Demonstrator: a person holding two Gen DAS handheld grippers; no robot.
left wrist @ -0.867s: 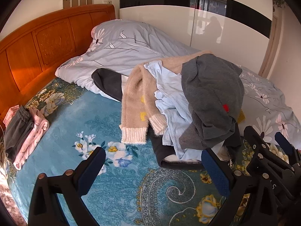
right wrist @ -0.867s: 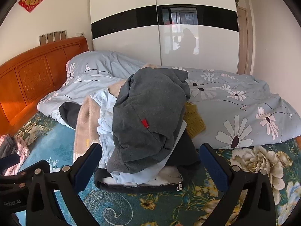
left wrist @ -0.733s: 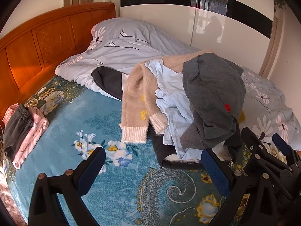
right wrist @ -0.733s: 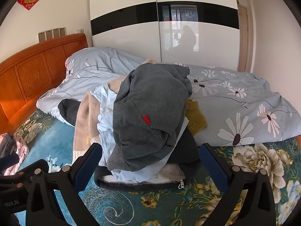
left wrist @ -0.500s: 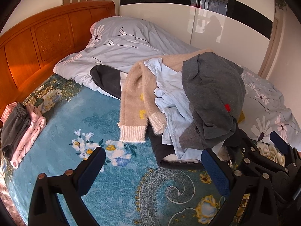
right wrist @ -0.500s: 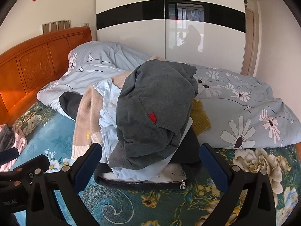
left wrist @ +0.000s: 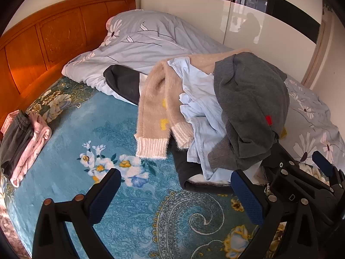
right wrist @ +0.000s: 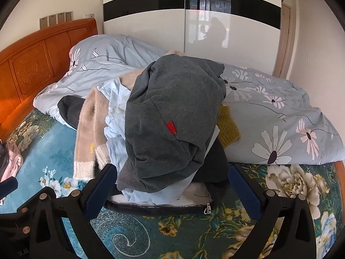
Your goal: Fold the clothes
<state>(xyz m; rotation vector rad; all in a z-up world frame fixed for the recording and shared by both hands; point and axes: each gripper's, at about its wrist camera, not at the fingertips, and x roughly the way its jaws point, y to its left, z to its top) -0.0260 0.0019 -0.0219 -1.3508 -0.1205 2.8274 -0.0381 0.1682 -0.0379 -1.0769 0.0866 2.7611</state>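
Observation:
A heap of clothes lies on the bed: a grey sweatshirt (right wrist: 172, 116) with a red tag on top, a light blue shirt (left wrist: 198, 108) under it, a fuzzy beige sweater (left wrist: 157, 108) to the left, and a dark zipped garment (right wrist: 163, 205) at the bottom. A yellow knit piece (right wrist: 228, 127) pokes out on the right. My right gripper (right wrist: 172, 187) is open, its fingers on either side of the heap's front edge without touching it. My left gripper (left wrist: 175, 196) is open over the blue floral blanket (left wrist: 86, 133), left of the heap. The right gripper (left wrist: 301, 183) also shows at the lower right of the left wrist view.
Folded grey and pink garments (left wrist: 23, 138) lie at the bed's left edge. A rumpled flowered duvet (right wrist: 280, 112) lies behind the heap, an orange wooden headboard (left wrist: 43, 38) to the left. A glossy white wardrobe (right wrist: 194, 32) stands behind the bed.
Both grippers have moved closer to the heap, which fills more of both views. The right gripper has come up to the heap's front edge. Both stay open.

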